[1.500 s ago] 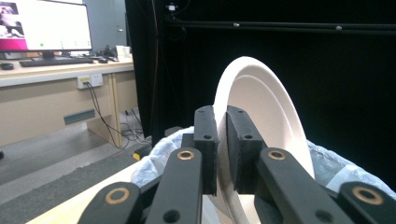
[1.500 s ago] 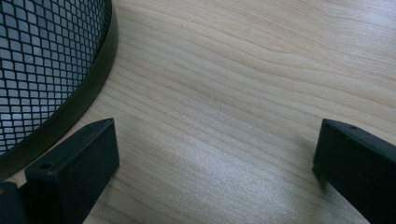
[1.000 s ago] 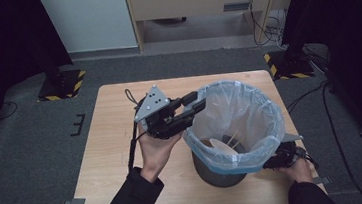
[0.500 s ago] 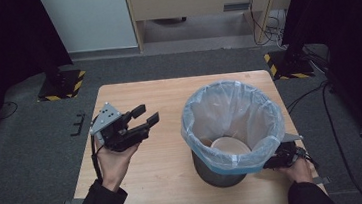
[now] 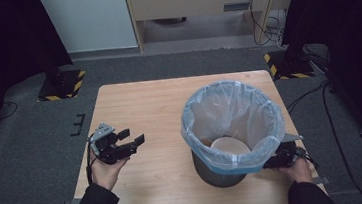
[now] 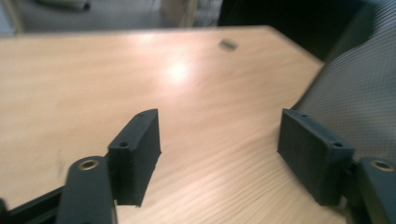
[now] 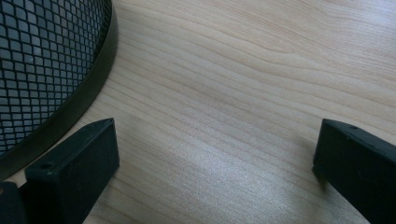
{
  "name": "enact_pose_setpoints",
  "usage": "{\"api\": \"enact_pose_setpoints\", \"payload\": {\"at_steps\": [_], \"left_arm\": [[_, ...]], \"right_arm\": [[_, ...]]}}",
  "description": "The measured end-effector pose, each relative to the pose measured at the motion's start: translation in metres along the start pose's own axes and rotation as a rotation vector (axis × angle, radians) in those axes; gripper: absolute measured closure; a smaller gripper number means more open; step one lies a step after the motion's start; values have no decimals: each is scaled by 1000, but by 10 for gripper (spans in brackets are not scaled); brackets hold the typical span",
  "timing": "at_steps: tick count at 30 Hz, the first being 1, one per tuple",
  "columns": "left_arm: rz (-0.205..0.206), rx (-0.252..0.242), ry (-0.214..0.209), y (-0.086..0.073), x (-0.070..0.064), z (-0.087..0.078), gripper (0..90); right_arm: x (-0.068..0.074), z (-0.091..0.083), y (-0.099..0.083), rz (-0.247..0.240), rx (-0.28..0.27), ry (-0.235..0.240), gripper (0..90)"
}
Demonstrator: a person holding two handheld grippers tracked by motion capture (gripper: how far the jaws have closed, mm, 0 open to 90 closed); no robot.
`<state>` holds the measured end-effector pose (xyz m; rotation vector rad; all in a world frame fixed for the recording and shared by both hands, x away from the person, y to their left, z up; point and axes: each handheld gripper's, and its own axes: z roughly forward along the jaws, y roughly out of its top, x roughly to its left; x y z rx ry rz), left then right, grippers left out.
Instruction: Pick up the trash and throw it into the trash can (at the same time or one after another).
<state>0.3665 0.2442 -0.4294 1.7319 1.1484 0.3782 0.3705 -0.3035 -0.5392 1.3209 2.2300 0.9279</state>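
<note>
The table carries the bin at its right half, its blue liner folded over the rim and a pale bowl inside. The right gripper view adds the bin's black mesh wall. The left gripper, jaws spread and empty, hovers at the left edge; the right gripper, jaws also spread, sits half hidden beside the bin's base.

Dark mesh wastebasket, round, upright on the right part of the wooden counter, close to the near edge. Lined with a pale blue, see-through bag, folded out over the rim and hanging partway down the outside. Mouth wide open. Inside, at the bottom, a light round piece, like a paper bowl. Solid black base band flat on the wood, black mesh above it.
</note>
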Motion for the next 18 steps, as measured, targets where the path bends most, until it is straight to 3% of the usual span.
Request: {"api": "enact_pose_setpoints", "payload": {"at_steps": [3,4,5,6,7,9,14,16,18], "left_arm": [[-66,88,46,-18,21,10,246],[-66,88,46,-18,21,10,245],[-78,126,70,-26,31,14,239],[-78,126,70,-26,31,14,232],[-62,180,114,-33,38,17,222],[-82,233,122,-41,46,21,222],[-68,293,154,-52,52,26,182],[-54,339,182,-59,55,29,161],[-52,348,184,-61,55,30,154]], "right_arm": [[0,0,0,0,0,0,4],[0,0,0,0,0,0,4],[0,0,0,0,0,0,3],[0,0,0,0,0,0,3],[0,0,0,0,0,0,3],[0,0,0,0,0,0,4],[0,0,0,0,0,0,4],[0,0,0,1,0,0,4],[0,0,0,-1,0,0,4]]}}
